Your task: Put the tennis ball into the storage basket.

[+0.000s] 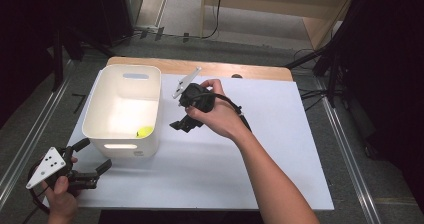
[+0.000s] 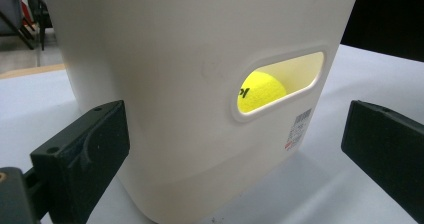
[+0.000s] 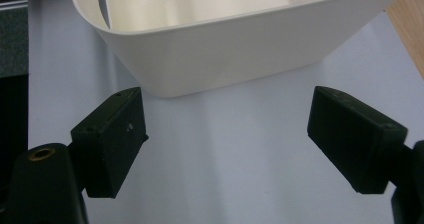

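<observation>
A white plastic bin (image 1: 100,106) stands on the left part of the white sheet. A yellow tennis ball (image 1: 145,132) lies inside it at the near right corner; in the left gripper view the tennis ball (image 2: 262,90) shows through the bin's (image 2: 175,74) handle slot. My left gripper (image 1: 93,156) sits open at the front left, just short of the bin's near wall, nothing between its jaws. My right gripper (image 1: 180,125) hovers open and empty just right of the bin, jaws pointing down toward the sheet; the bin (image 3: 225,49) lies ahead of the right gripper (image 3: 227,144).
The white sheet (image 1: 240,154) covers a wooden table (image 1: 210,69), with a wide bare area right of the bin. Metal rails (image 1: 345,154) run along both sides of the table. Dark stands and cables stand at the back.
</observation>
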Demonstrator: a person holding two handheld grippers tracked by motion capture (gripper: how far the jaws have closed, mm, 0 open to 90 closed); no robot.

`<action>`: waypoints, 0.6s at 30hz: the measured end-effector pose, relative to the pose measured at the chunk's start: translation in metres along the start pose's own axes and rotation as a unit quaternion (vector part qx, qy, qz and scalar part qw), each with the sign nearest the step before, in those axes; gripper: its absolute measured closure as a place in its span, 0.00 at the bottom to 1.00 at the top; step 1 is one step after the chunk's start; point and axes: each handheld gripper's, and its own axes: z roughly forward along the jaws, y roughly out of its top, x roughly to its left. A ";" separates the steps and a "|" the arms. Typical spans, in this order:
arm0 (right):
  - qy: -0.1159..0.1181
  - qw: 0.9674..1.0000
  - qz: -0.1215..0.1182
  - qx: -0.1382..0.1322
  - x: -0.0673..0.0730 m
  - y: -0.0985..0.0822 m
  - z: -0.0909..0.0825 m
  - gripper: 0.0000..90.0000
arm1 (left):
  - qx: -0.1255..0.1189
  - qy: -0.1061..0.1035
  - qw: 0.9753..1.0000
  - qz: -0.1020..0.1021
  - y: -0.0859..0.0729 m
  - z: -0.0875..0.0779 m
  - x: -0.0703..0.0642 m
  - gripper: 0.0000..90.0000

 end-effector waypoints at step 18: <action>-0.032 0.993 0.054 -0.101 -0.004 -0.059 -0.023 0.16 | -0.001 0.000 1.000 -0.002 0.000 0.000 0.000 0.00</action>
